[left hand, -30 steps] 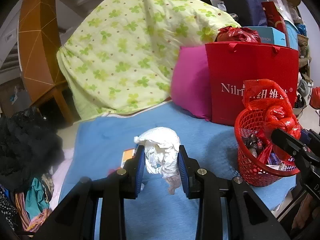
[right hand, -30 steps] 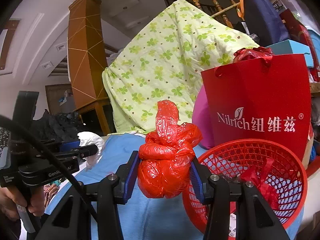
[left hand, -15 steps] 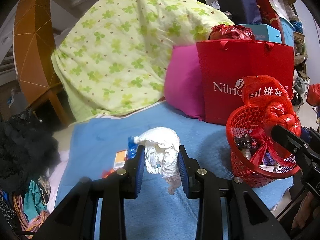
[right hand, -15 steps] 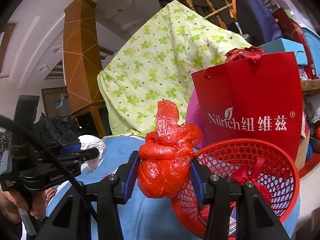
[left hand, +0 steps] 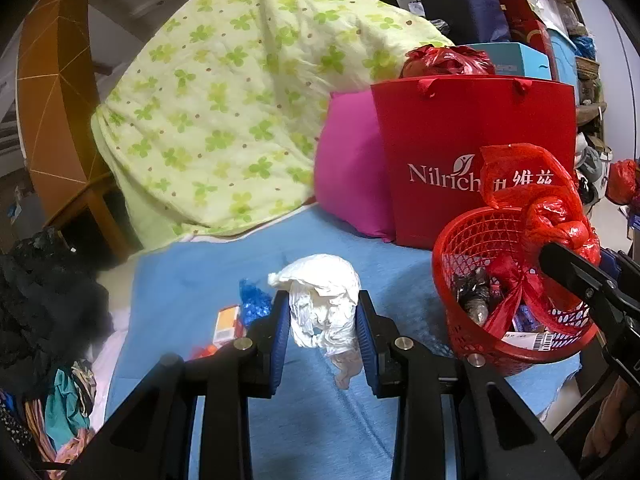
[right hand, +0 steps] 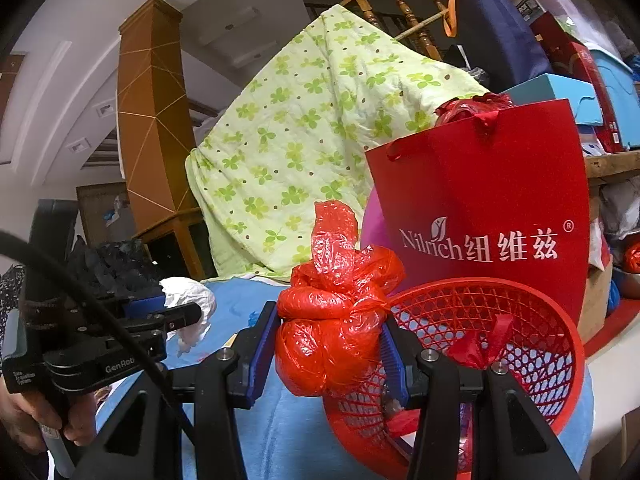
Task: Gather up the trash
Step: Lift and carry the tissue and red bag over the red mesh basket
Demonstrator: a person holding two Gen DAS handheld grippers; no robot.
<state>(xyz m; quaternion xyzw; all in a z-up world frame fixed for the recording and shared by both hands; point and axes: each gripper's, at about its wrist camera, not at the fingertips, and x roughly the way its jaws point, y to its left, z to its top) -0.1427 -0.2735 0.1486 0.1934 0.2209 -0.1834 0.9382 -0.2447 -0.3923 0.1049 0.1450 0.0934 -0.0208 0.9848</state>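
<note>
Over the blue cloth-covered surface (left hand: pixel 200 280) beside the round red plastic mesh basket (right hand: pixel 560 344), my right gripper (right hand: pixel 330 354) clamps a knotted red plastic bag (right hand: pixel 332 336), my left gripper (left hand: pixel 323 334) pinches crumpled white tissue (left hand: pixel 324 300).

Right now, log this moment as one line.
left gripper: shut on white wad | right gripper: shut on red bag | red basket: beside right gripper

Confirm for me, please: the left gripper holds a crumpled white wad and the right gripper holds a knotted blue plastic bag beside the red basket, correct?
Not quite: the knotted plastic bag in the right gripper is red, not blue, as the right wrist view shows. The left gripper does hold the white wad, beside the red basket.
</note>
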